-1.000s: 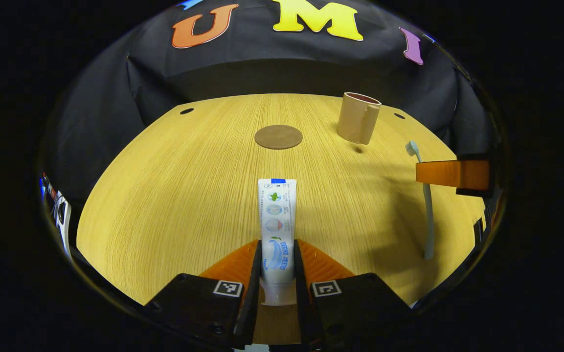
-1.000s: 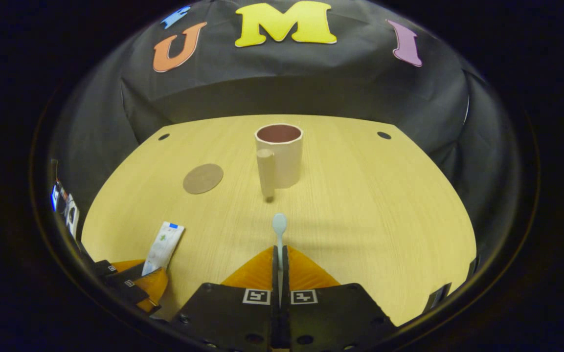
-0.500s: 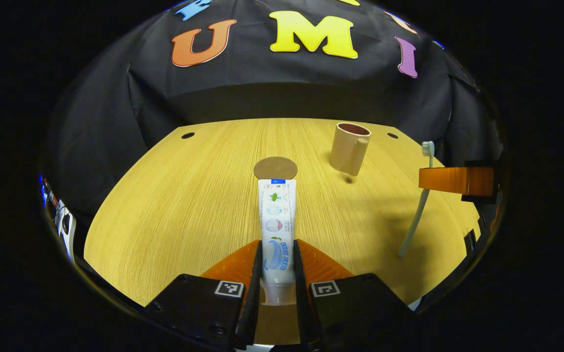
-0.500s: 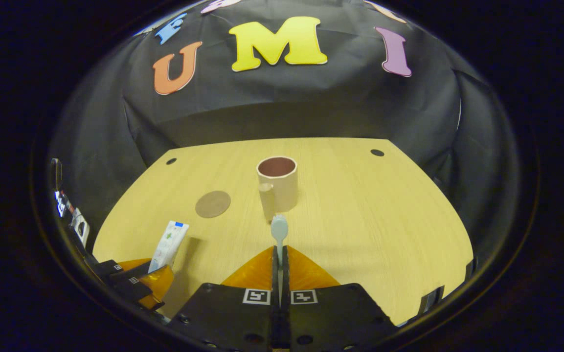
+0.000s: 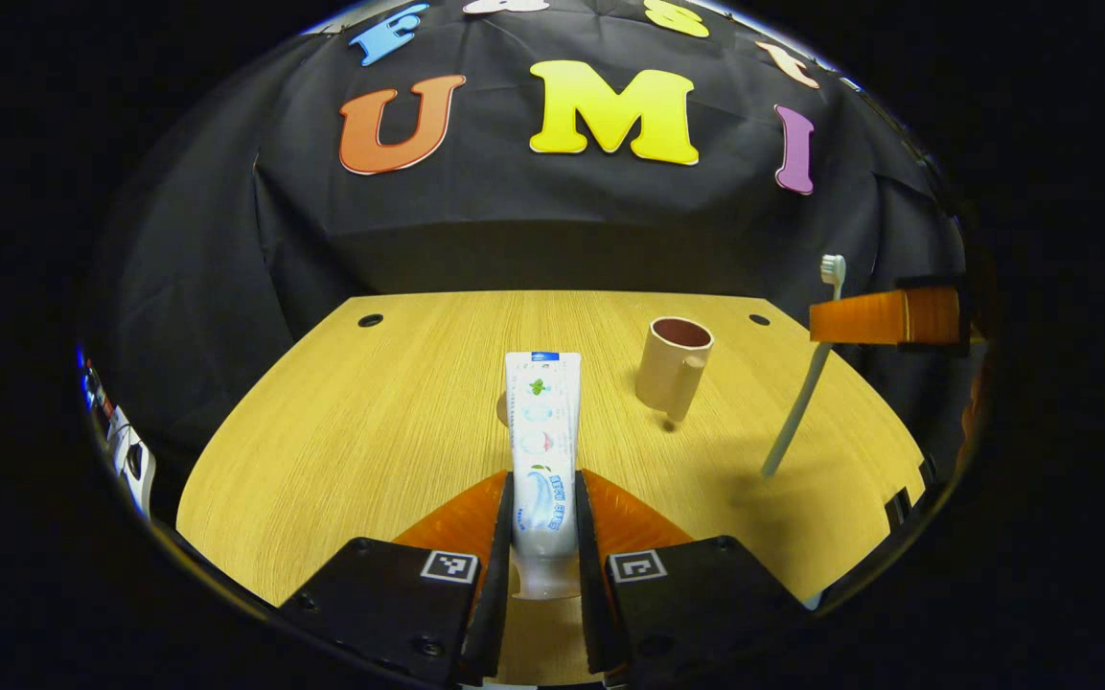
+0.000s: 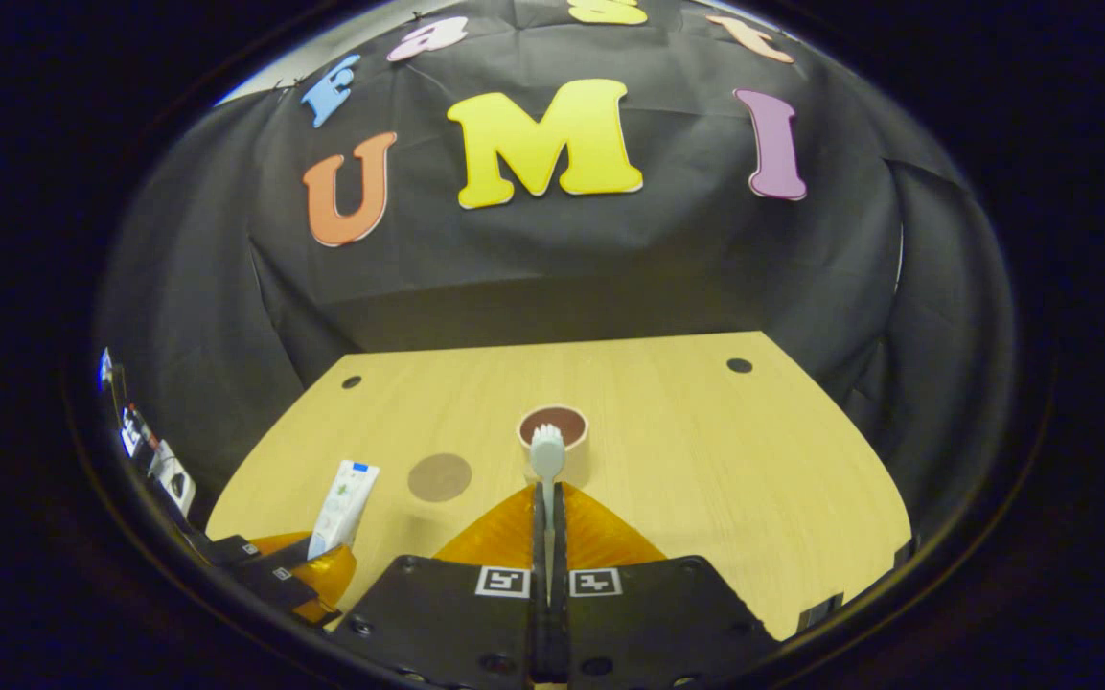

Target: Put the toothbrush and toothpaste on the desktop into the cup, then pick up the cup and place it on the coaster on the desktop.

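Print on the toothpaste tube (image 5: 541,446) between my left tongs' fingers is too blurred for me to read.

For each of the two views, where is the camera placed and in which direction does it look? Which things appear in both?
Left gripper view: rides on the left gripper, looking along its fingers, shut on the toothpaste, across the desk towards the cup; the right gripper shows far right.
Right gripper view: rides on the right gripper, shut on the toothbrush, looking down towards the cup and coaster.
Shared: cup, desk, toothpaste, toothbrush.
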### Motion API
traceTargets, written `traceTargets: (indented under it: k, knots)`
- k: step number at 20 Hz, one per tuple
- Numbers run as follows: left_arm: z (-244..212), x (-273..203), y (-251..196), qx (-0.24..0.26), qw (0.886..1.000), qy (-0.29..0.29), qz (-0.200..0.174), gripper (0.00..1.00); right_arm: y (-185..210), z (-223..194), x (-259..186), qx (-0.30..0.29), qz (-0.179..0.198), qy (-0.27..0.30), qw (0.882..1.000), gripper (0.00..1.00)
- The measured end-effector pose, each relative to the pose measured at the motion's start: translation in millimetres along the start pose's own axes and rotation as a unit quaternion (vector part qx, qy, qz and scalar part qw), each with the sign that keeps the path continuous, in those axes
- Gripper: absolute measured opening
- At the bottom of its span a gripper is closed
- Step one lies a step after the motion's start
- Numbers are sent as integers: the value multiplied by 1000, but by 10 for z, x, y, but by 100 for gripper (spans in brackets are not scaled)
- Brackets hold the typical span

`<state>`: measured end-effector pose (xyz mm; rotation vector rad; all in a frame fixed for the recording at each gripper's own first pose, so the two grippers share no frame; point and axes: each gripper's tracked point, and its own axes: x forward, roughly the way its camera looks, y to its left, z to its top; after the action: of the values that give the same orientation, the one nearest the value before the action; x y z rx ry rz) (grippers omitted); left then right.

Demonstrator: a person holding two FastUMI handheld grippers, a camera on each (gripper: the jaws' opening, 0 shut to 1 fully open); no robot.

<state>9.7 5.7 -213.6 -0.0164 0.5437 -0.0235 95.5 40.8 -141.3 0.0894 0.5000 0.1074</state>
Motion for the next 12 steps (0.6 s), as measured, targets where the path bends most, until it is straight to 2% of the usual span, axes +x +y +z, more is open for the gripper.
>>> traceTargets:
  k: [7, 9, 12]
  knots:
    - [348, 76, 181, -22, 999, -26, 14, 35, 210, 937, 552, -12, 18, -62, 998, 0]
    - [408, 142, 245, -24, 999, -29, 21, 36, 253, 1076, 745, -21, 19, -71, 997, 0]
    - [453, 242, 332, -18, 999, -31, 28, 36, 271, 1065, 1076, -40, 17, -63, 997, 0]
